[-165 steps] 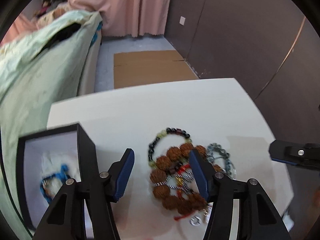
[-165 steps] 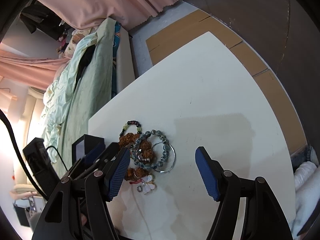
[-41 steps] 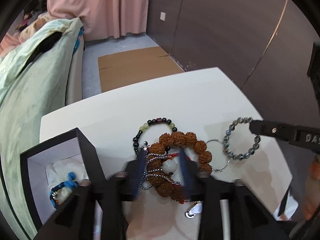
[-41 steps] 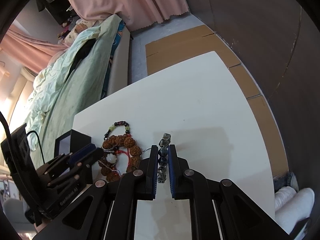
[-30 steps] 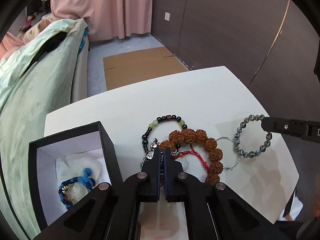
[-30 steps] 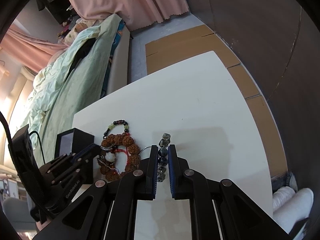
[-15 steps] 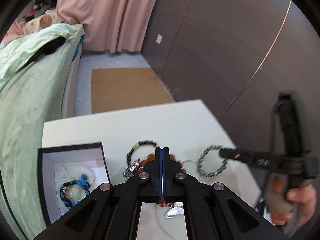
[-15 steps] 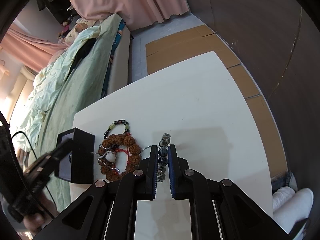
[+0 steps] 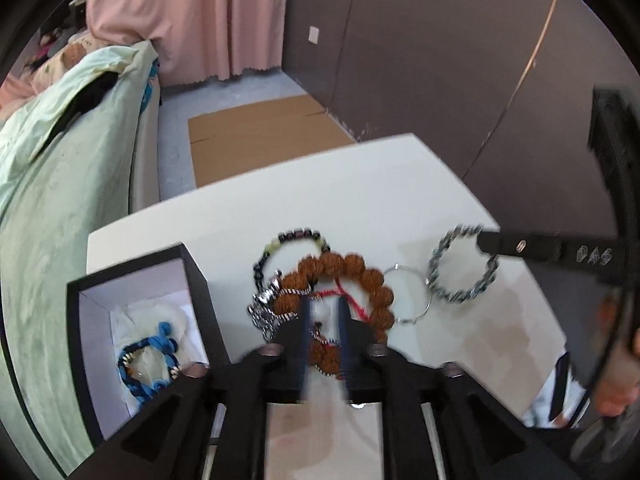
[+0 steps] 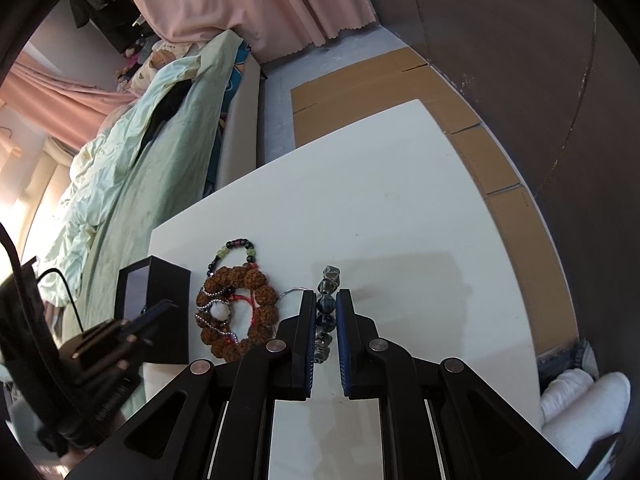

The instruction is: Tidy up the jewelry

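- Your table (image 10: 400,208) is white. A black box (image 9: 200,292) stands open at its left edge, with a blue bracelet (image 9: 148,364) lying inside on white padding.
- Just right of the box lies the pile: a brown bead bracelet (image 9: 360,276), a dark-and-green bead bracelet (image 9: 296,240) behind it, a silver chain (image 9: 264,308) on its left and a thin metal ring (image 9: 408,296) on its right.
- Your left gripper (image 9: 324,328) is blurred. Its jaws stand a narrow gap apart over the brown bracelet's near side, and I cannot tell whether they grip anything.
- Your right gripper (image 10: 324,320) is clamped on the grey bead bracelet (image 10: 326,312), near the table's right edge.
- Only the left view shows the grey bracelet as a full loop beside the ring, and the box's contents.
- The right view shows the grey bracelet edge-on, and a white pendant (image 10: 219,310) inside the brown loop.
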`<state>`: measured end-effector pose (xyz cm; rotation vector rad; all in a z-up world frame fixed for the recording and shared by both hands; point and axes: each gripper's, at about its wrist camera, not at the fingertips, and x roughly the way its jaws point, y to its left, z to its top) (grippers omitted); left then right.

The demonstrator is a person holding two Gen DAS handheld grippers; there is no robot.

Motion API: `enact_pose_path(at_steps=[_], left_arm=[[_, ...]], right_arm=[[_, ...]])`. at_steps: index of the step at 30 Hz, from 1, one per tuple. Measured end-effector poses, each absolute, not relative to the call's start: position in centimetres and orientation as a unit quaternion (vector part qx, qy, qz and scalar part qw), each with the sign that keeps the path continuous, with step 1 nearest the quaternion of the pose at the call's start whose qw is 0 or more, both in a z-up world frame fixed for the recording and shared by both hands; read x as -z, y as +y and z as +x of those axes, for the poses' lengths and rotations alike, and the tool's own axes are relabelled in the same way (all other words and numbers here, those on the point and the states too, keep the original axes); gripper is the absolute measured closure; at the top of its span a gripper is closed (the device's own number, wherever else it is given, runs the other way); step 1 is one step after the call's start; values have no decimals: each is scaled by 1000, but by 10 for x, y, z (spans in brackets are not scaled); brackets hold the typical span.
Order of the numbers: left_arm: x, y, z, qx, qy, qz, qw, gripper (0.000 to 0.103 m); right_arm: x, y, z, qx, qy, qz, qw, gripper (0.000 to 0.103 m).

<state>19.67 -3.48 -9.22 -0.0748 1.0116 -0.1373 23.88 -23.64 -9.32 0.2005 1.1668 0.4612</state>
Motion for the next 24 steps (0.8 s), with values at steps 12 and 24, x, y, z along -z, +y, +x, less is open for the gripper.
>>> enact_pose_path(at_steps=[12, 24], left_arm=[[117, -37, 198, 19, 481, 7, 877, 60], [120, -37, 195, 8, 483, 20, 876, 103]], right_arm=[[94, -243, 237, -216, 547, 88, 804, 92], [94, -241, 238, -218, 548, 82, 803, 92]])
